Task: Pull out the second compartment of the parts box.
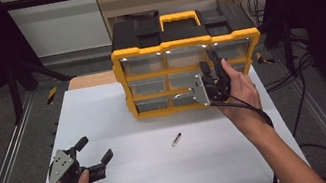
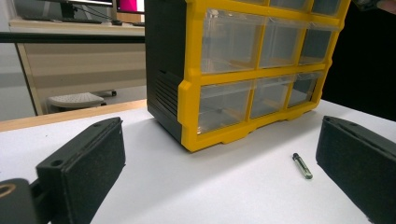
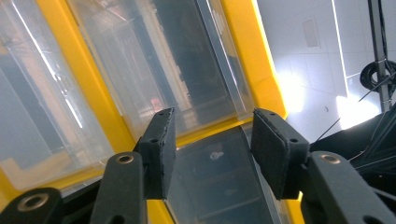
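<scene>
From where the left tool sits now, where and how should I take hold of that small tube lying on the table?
Grip the small tube across its narrow middle, coming straight down from above. It lies flat on the white table, clear of the yellow drawer organizer, so both long sides look free. Turn the left tool, now open, so its pads face those sides.

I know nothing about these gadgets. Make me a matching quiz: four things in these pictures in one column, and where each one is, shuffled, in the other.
Things:
1. left gripper
2. right gripper
3. small vial
4. yellow carry handle

Places:
A. lying alone on the white table, in front of the organizer
B. on top of the drawer organizer
C. up against the organizer's clear drawers, at its right side
D. low over the table's near left corner, fingers spread wide

Pairs: 1-D, 2-C, 3-A, 4-B
</scene>
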